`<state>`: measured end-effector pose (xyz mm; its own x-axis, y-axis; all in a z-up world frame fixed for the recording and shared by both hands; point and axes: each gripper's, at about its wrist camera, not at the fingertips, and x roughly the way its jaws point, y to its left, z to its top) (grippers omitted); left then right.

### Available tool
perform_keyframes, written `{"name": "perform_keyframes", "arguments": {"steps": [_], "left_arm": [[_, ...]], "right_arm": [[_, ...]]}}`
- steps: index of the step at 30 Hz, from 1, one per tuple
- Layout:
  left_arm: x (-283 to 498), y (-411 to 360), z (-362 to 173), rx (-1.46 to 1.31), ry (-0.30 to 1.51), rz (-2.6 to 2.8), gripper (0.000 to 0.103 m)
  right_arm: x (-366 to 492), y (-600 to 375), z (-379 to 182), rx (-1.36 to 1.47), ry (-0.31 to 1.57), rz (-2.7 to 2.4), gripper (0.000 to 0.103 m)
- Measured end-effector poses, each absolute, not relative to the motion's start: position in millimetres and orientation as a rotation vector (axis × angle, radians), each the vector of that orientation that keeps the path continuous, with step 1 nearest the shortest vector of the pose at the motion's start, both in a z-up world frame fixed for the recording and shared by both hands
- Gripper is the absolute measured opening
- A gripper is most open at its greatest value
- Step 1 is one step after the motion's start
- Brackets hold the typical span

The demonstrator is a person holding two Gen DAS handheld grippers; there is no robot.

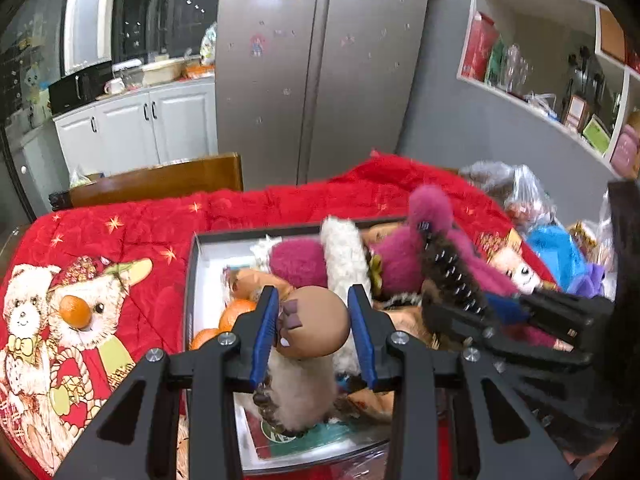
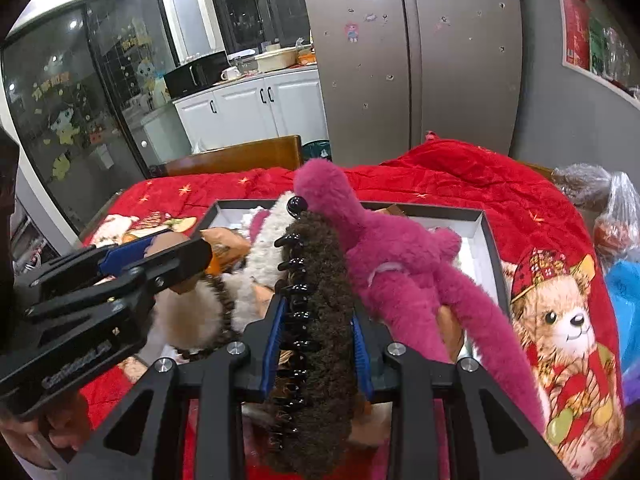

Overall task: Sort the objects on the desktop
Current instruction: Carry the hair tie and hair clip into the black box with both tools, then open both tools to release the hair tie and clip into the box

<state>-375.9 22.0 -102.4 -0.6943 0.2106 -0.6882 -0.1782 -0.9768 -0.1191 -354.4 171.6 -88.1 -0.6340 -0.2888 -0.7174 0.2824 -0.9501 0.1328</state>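
Note:
My left gripper [image 1: 314,300] is shut on a tan round doll head with a brown bow [image 1: 314,322] on a fluffy cream body, held over a dark-rimmed white box [image 1: 192,264]. My right gripper [image 2: 318,316] is shut on a dark brown furry hair claw clip [image 2: 320,320] with black teeth, above the same box [image 2: 486,236]. The right gripper also shows in the left wrist view [image 1: 472,300]; the left gripper shows in the right wrist view [image 2: 160,252]. A magenta plush toy [image 2: 392,264] and a white fluffy item [image 1: 344,256] lie in the box with oranges [image 1: 236,312].
A red quilt with bear prints [image 1: 132,232] covers the table. One orange [image 1: 74,312] lies on it left of the box. Plastic bags and blue and purple plush [image 1: 556,252] pile at the right. A wooden chair back [image 1: 160,180] stands behind; fridge [image 1: 320,72] beyond.

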Motion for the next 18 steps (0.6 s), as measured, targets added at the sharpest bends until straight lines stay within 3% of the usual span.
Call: {"name": "perform_keyframes", "arguments": {"steps": [14,18], "left_arm": [[-373.0,23.5,-107.7,-1.109,-0.068,2.7,0.036],[-370.8,25.3,-104.6,-1.09,-0.02,2.752,0.04]], "right_arm": [[-359.4,174.1,-90.4,1.145,-0.044,-2.579,0.032],[-360.4,173.9,-90.4,1.142,-0.043,-2.575,0.038]]}}
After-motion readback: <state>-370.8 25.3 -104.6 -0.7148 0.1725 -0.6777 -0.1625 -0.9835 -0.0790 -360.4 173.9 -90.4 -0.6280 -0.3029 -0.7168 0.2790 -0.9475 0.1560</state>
